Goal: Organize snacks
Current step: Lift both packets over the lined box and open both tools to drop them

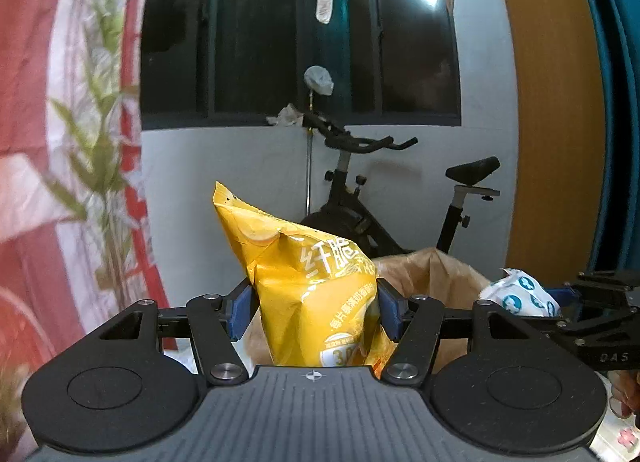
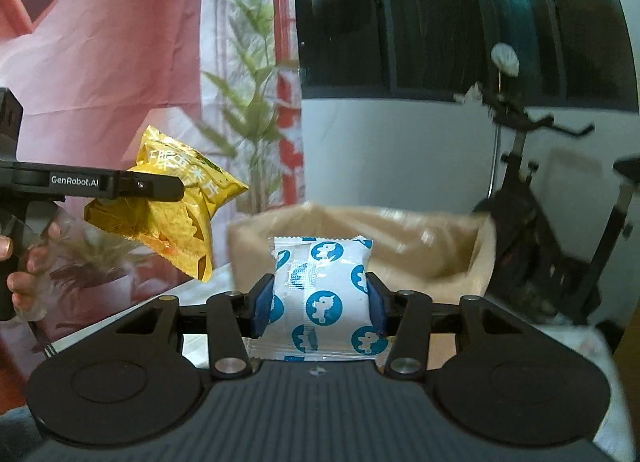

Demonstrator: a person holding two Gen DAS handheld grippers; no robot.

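The left tool (image 1: 314,312) grips a yellow bag (image 1: 308,282), the right tool (image 2: 320,308) a white packet (image 2: 322,294), near a paper bag (image 2: 400,238).

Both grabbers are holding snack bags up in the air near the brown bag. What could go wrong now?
1. The left gripper pinches the puffy yellow chip bag only at its sides; it might slip out or the chips might get crushed.
2. The right gripper squeezes the white packet with blue circles the same way, so it might slide loose.
3. The brown paper bag has a soft, crumpled rim; a dropped snack might miss the opening.
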